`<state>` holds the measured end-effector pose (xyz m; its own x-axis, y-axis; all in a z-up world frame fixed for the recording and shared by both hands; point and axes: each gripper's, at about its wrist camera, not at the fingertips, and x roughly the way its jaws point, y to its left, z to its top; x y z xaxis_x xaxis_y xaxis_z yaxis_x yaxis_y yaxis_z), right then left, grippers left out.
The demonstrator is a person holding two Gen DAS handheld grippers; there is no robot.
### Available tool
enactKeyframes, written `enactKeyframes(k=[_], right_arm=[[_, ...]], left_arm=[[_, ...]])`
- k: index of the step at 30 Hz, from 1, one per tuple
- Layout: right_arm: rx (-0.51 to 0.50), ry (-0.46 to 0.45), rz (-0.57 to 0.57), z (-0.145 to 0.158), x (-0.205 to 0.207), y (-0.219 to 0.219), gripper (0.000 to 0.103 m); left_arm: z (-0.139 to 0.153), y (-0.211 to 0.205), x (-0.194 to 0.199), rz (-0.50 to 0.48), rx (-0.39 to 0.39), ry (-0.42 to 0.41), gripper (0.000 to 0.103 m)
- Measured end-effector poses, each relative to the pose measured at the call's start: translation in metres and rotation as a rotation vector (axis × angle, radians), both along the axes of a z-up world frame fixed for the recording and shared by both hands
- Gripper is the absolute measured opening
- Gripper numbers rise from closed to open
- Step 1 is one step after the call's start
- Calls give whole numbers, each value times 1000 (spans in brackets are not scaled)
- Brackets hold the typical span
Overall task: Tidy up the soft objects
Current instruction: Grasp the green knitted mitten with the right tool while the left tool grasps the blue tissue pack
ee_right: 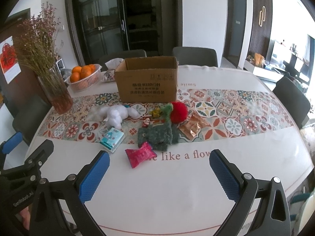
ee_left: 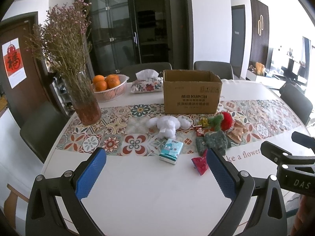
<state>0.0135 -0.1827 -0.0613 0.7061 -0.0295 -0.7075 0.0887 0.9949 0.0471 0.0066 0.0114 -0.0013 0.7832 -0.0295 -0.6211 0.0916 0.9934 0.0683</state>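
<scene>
**Several soft things lie loose in front of an open box**

Several soft things sit grouped on the patterned runner (ee_right: 226,108) in the middle of the counter (ee_right: 167,192). A white plush toy (ee_right: 118,115) lies on the left of the group, just in front of the cardboard box (ee_right: 146,84). To its right a red pompom (ee_right: 178,111) touches a green fuzzy piece (ee_right: 167,109), and below them a dark green knitted piece (ee_right: 157,135) reaches onto the white part of the counter. A small yellow-green ornament (ee_right: 156,111) lies between the plush toy and the pompom. Near these are packets: a blue tissue pack (ee_right: 111,137) just below the plush toy, a pink wrapper (ee_right: 140,154) just in front of the knitted piece, and copper foil wrappers (ee_right: 192,126) to the right of it.

The cardboard box stands upright with its top open, behind the group.

Both tools hover low over the bare near side of the counter, apart from every object. The left gripper (ee_left: 155,169) has its blue fingers (ee_left: 90,174) spread wide with nothing between them; the right gripper (ee_right: 158,173) is spread the same way and empty, its fingers (ee_right: 94,176) on either side of the printed lettering (ee_right: 185,155).

Farther back on the left stand a glass vase of dried flowers (ee_left: 86,100), a white basket of oranges (ee_left: 110,87) and a floral tissue holder (ee_left: 146,84). Grey chairs (ee_left: 213,68) ring the counter.
</scene>
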Motion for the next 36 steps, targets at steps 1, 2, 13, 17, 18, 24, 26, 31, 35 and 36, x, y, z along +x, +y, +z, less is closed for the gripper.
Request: enactKeyframes(k=[1,2,13,17,18,24,26,31,35,36], right_arm=[[5,5,-4,0,2,0,102],[9,13,-9,1,5,1,102],[36,52,-43,-15,29,2,102],[55,72,0,-22,45,-3,102],[56,75,11,-24,49,-5,102],[63,100,100,-37,78,-14,102],[65,103,124,-42,87,-15,102],[59,142,145,-58,112,-15,102],[61,170,168,-71,129,-12,102],[63,182,165,-75,133,-12,102]], left_arm=[[-1,1,1,-5,0,5,103],[-3,2,1,-13,0,11,103],[-28,8,24,-96,11,98,103],[-38,2,35,-108,-14,149,103],[-40,0,38,-109,-20,159,103],[-54,-14,57,-76,-30,221,102],[-59,-20,62,-67,-17,221,102],[-75,-26,74,-58,-11,247,99],[-86,-26,91,-78,-16,292,99],[-90,-27,96,-85,-9,297,99]])
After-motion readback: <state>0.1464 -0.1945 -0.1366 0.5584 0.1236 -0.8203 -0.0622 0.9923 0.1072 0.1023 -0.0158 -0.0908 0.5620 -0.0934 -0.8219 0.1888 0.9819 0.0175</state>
